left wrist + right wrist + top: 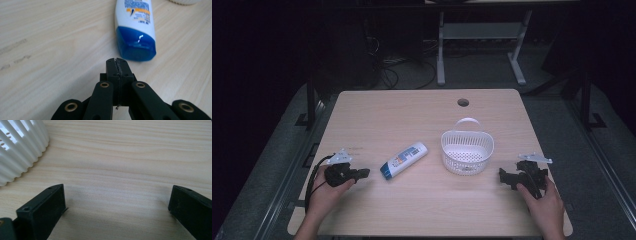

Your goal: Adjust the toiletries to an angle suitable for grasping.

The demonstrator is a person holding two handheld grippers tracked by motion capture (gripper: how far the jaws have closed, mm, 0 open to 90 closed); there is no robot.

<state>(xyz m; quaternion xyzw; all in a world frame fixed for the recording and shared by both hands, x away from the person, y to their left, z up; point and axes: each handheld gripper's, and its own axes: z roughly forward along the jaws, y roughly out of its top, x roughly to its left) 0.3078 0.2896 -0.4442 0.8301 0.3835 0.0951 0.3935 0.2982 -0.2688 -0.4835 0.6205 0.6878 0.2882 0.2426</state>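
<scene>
High view shows a white bottle (404,159) with a blue cap lying flat on the wooden table (412,210), near its middle, just left of the white slotted basket (467,150) and apart from it; its long axis runs diagonally, the blue cap end pointing toward the near left, the white base toward the far right and the basket; the left gripper (362,173) rests on the table just short of that cap, not touching it; left gripper view has its jaws pressed together with nothing between them, the blue cap straight ahead; the right gripper (503,176) sits right of the basket; right gripper view shows its jaws standing wide over bare wood.
</scene>
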